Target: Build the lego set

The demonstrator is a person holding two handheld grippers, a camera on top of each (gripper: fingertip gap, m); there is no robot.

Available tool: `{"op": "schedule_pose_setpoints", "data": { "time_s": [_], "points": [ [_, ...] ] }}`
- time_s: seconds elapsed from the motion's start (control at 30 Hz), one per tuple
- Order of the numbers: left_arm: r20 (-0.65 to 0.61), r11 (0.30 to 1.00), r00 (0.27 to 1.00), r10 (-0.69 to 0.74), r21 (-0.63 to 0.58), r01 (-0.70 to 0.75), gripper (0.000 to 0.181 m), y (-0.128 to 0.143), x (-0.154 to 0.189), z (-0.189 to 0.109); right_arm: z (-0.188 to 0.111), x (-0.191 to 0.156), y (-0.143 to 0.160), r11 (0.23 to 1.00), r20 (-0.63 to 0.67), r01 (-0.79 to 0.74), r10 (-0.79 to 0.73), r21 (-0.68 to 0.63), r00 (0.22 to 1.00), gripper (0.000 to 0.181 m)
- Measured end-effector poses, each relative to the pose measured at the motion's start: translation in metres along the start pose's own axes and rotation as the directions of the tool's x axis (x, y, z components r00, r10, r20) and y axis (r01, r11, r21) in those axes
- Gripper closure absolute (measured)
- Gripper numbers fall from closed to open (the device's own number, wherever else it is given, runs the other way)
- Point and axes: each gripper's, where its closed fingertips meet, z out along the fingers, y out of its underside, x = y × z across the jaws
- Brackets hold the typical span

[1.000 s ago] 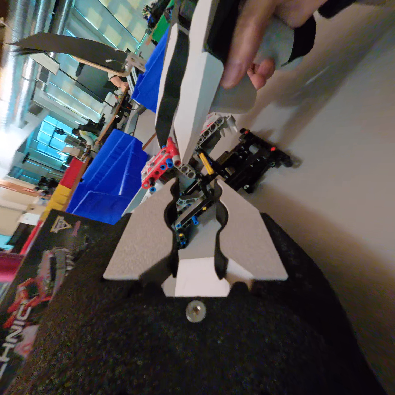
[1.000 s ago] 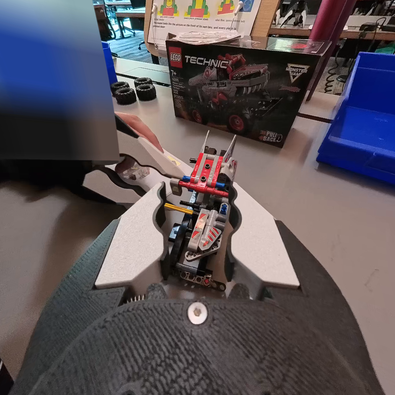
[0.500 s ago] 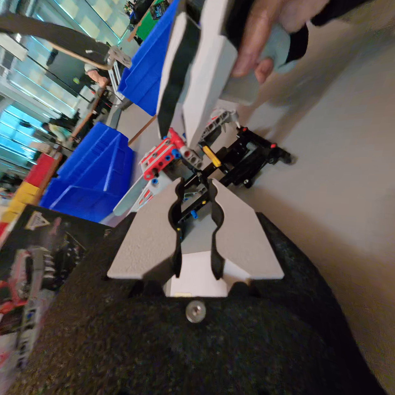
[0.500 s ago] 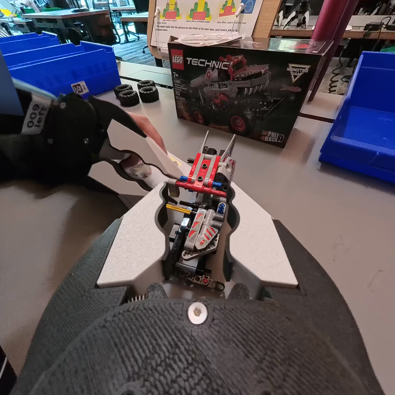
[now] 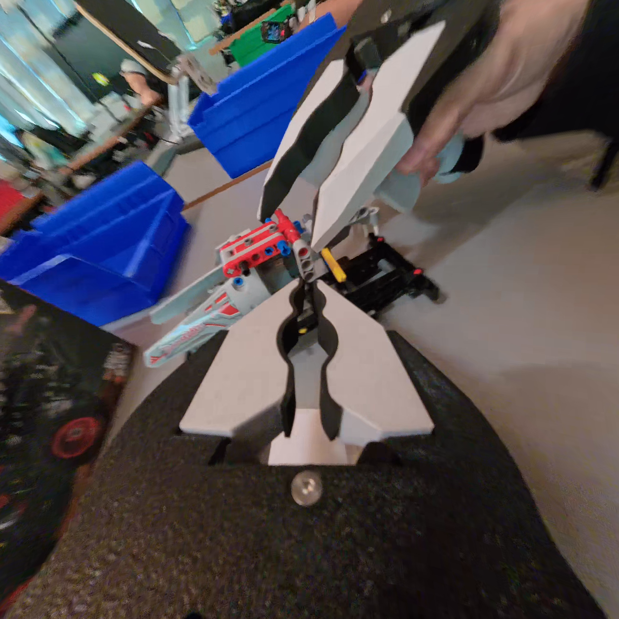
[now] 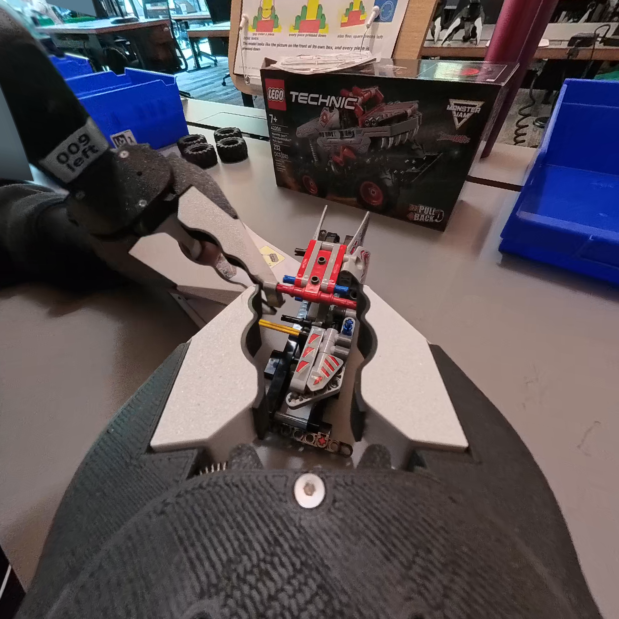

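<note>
We are steadying the half-built truck model [image 6: 318, 338] on the grey table [image 6: 469, 318], our right gripper [image 6: 310, 301] closed around its chassis, while our left gripper [image 5: 306, 284] is nearly closed and pinching a small grey connector [image 5: 304, 259] at the end of the red axle [image 6: 315, 294]. We judge this to be the seating of that connector. Next we are likely needing a straight push along the axle, with the right gripper bracing against it.
</note>
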Motion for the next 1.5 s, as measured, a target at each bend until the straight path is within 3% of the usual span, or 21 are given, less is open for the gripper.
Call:
{"op": "schedule_pose_setpoints", "data": {
  "time_s": [0.1,0.17,0.3,0.47,0.63,0.73,0.8,1.0,1.3,1.5],
  "points": [
    [0.176,0.952,0.936,0.305,-0.072,-0.297,0.181,0.000,-0.016,-0.006,0.000,0.000,0.000,1.000,-0.003,-0.001,0.001,-0.004,1.000,0.121],
    [0.203,0.903,0.880,0.430,-0.110,-0.415,0.181,-0.001,-0.013,-0.006,0.000,0.000,0.000,1.000,-0.006,0.003,-0.003,-0.005,1.000,0.121],
    [0.140,0.917,0.906,0.398,-0.098,-0.388,0.175,0.003,0.000,-0.001,0.001,0.001,0.000,1.000,-0.012,0.002,-0.002,-0.003,1.000,0.121],
    [0.034,0.994,0.993,0.110,0.015,-0.110,0.162,-0.004,0.000,-0.006,0.000,-0.001,0.000,1.000,-0.001,-0.001,0.001,-0.006,1.000,0.121],
    [-0.028,0.998,0.998,-0.049,0.049,0.050,0.164,-0.006,0.001,-0.005,0.000,-0.003,0.000,1.000,0.008,0.003,-0.003,-0.009,1.000,0.121],
    [0.029,0.999,0.999,0.023,0.034,-0.024,0.176,-0.004,-0.002,-0.004,0.000,-0.003,0.000,1.000,0.009,-0.001,0.001,-0.010,1.000,0.121],
    [0.096,0.989,0.984,0.150,0.007,-0.151,0.176,-0.003,-0.006,-0.005,0.001,-0.002,0.000,1.000,0.003,0.004,-0.004,-0.011,1.000,0.121],
    [0.285,0.868,0.822,0.494,-0.110,-0.484,0.177,-0.007,-0.016,-0.011,0.003,-0.002,0.000,1.000,-0.014,0.009,-0.009,-0.016,1.000,0.120],
    [0.333,0.825,0.758,0.560,-0.137,-0.549,0.178,-0.013,-0.026,-0.012,0.006,0.002,0.001,1.000,-0.039,0.008,-0.009,-0.028,0.999,0.121],
    [0.319,0.815,0.755,0.573,-0.123,-0.567,0.177,-0.014,-0.023,-0.012,0.006,0.003,-0.001,0.999,-0.034,-0.038,0.037,-0.011,0.999,0.126]
  ]
}}
